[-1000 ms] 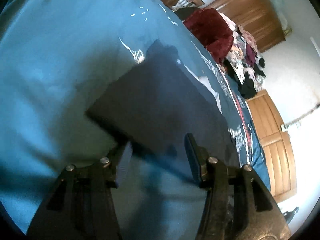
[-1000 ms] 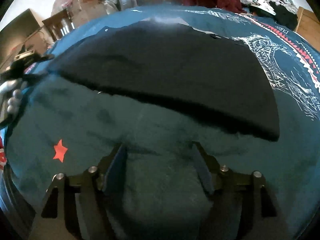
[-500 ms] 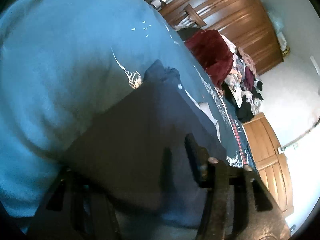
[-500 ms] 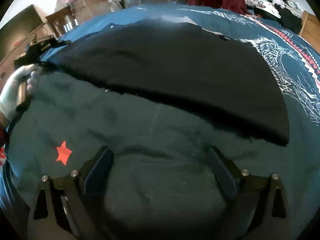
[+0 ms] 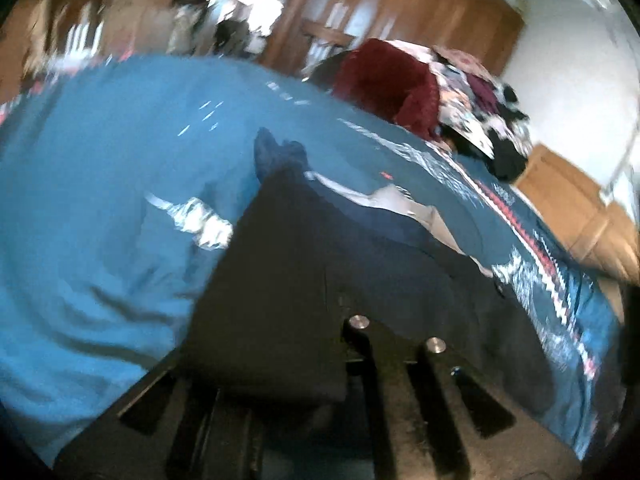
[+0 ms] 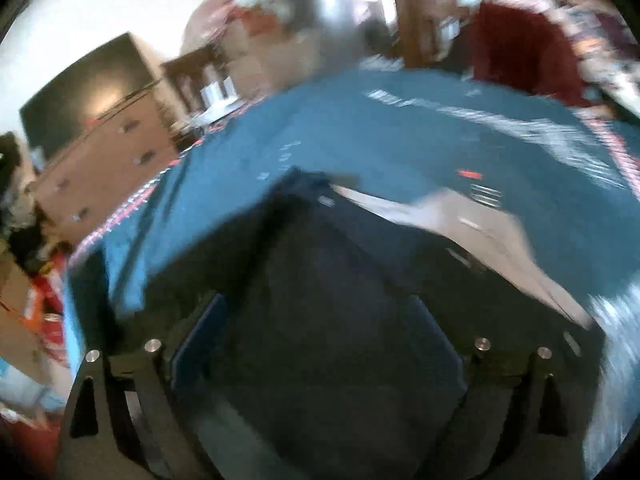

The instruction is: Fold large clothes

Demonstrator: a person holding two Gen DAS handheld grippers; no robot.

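Change: both grippers are now sitting over the dark garment, which a second ago lay ahead of them.
Bedspread [image 5: 100, 208]: teal, lying under everything.
Dark garment [image 6: 320, 272]: spreading flat across the bedspread.
Right gripper [image 6: 320, 344]: fingers standing wide apart, grasping nothing.
Left gripper [image 5: 280, 360]: cloth is covering it; cannot tell its state.

Garment [image 5: 304, 280] black, white lining patch. Bedspread [image 5: 100, 184] teal-blue, white print, red-white zigzag border. Clothes pile [image 5: 384, 80] dark red plus floral. Wardrobe [image 5: 420, 4] brown wood. Gripper pads [image 6: 202, 336] blue.
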